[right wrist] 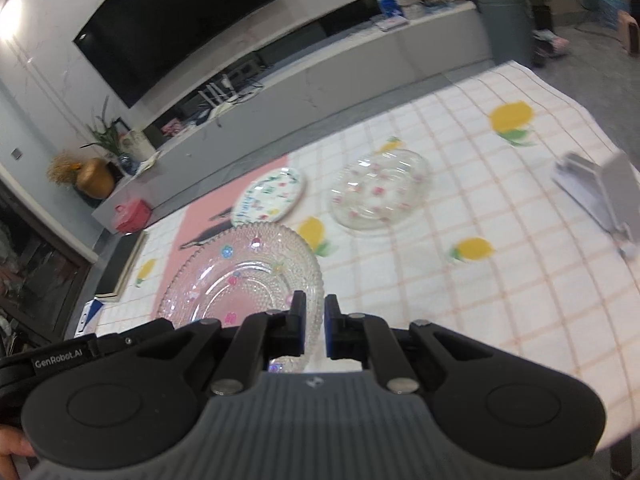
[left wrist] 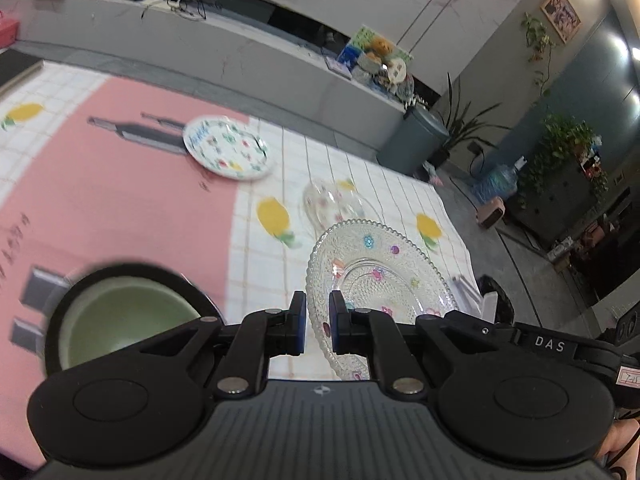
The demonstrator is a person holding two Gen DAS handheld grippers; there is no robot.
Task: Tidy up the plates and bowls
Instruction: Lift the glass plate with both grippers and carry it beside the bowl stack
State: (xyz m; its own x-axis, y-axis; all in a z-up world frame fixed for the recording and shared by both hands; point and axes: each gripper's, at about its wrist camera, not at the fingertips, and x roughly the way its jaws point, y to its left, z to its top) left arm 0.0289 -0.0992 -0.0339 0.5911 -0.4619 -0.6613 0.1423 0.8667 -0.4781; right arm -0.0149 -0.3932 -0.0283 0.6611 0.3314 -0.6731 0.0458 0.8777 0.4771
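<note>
A clear beaded glass plate [left wrist: 380, 276] [right wrist: 244, 276] with small coloured flowers hangs tilted above the table, held at two sides. My left gripper [left wrist: 318, 314] is shut on its near rim, and my right gripper [right wrist: 316, 318] is shut on the opposite rim. A clear glass bowl [left wrist: 332, 204] [right wrist: 380, 192] with flower prints sits on the checked tablecloth [right wrist: 480, 312] beyond the plate. Farther back lies a white floral plate [left wrist: 228, 148] [right wrist: 270, 196]. A green bowl [left wrist: 124, 316] with a dark outside stands at the near left of the left wrist view.
A grey stand [right wrist: 600, 196] sits near the table's right edge. Beyond the table are a long grey TV bench [left wrist: 240, 48] and a grey bin [left wrist: 416, 140]. The tablecloth's pink panel [left wrist: 120, 200] lies left of the glass bowl.
</note>
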